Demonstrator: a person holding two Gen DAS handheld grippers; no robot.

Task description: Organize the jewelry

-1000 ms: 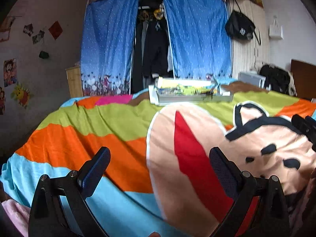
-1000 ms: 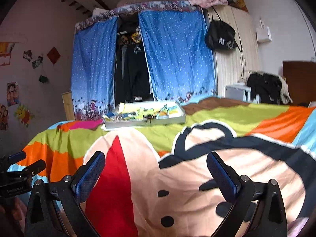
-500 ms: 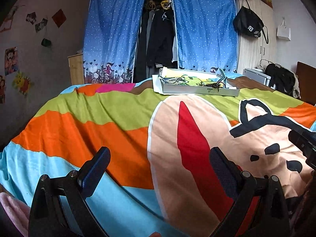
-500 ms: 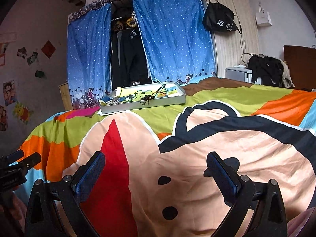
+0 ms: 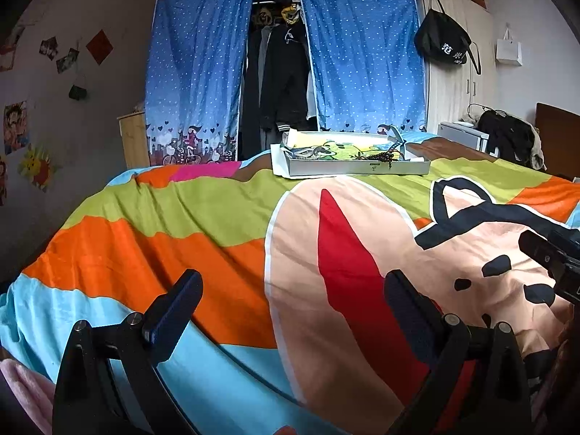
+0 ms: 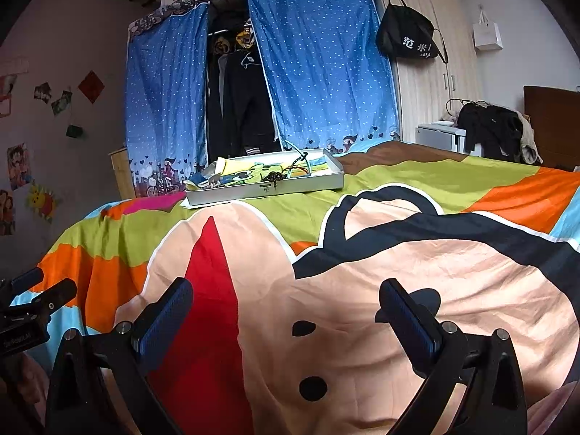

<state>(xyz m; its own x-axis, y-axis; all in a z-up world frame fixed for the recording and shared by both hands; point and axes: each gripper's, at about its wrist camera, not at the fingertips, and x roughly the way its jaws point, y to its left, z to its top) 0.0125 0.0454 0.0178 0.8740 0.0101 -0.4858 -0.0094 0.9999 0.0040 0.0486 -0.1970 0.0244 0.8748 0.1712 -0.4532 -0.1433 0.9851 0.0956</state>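
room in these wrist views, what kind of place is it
Most likely a home bedroom: a bed under a bright cartoon bedspread, a fabric wardrobe with blue dotted curtains and hanging clothes, and cartoon posters on the wall.

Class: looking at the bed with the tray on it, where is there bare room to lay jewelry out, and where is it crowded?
Free: the wide stretch of bedspread between the open left gripper, the open right gripper and the white tray, plus the striped area left of the tray. Crowded: inside the tray, where dark beads and other pieces lie tangled.
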